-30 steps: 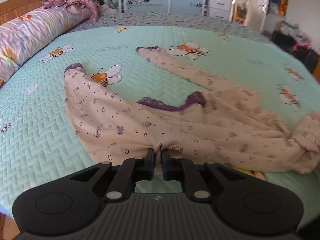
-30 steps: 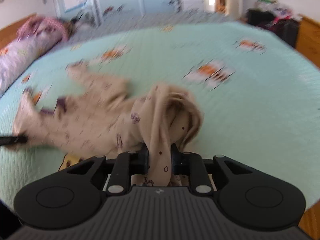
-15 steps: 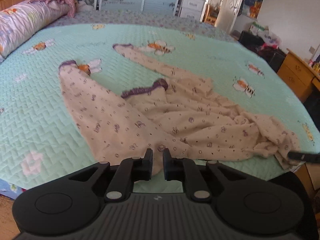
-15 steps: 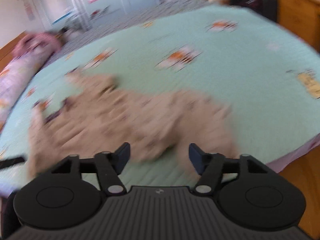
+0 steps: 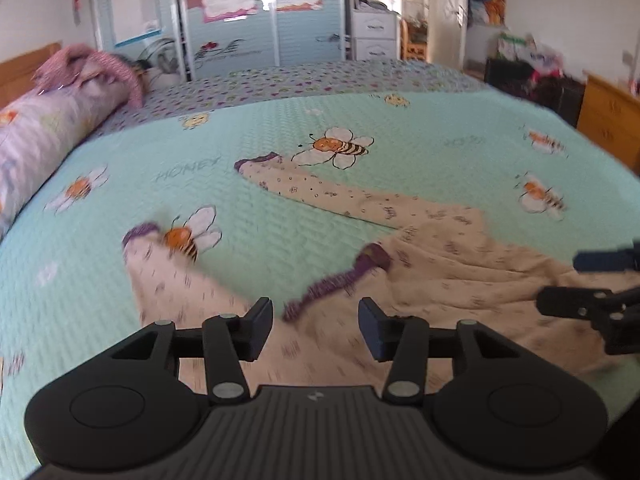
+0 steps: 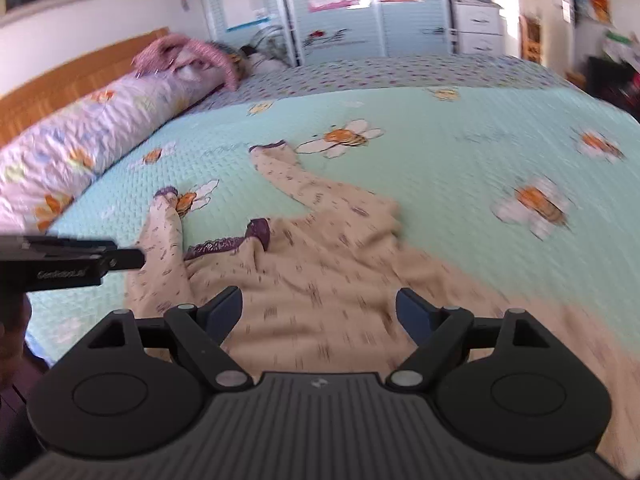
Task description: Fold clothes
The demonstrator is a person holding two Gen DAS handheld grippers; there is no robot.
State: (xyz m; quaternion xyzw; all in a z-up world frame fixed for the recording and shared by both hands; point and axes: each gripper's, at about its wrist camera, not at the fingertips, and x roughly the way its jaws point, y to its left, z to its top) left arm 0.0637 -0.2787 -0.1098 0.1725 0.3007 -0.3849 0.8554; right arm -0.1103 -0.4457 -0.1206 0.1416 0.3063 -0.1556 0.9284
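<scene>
A cream long-sleeved top [image 5: 440, 280] with small dark prints and purple lace trim lies spread on the green bee-print bedspread [image 5: 280, 208]. It also shows in the right wrist view [image 6: 320, 272]. Its two sleeves reach away from me, each ending in a purple cuff [image 5: 256, 160]. My left gripper [image 5: 316, 328] is open and empty above the near hem, close to the purple neckline [image 5: 340, 280]. My right gripper [image 6: 318, 312] is open and empty over the body of the top. The right gripper also shows at the right edge of the left wrist view [image 5: 592, 284].
A long floral bolster [image 6: 80, 144] lies along the left, by the wooden headboard [image 6: 60, 88]. A pink garment [image 5: 88, 68] is heaped at the far left. A wooden dresser [image 5: 612, 124] stands right of the bed. Wardrobe doors [image 5: 240, 20] are at the back.
The left gripper has opened and let go of the top's hem. The right gripper, which let go of the bunched cloth earlier, has swung left over the top. The top now lies flatter.
</scene>
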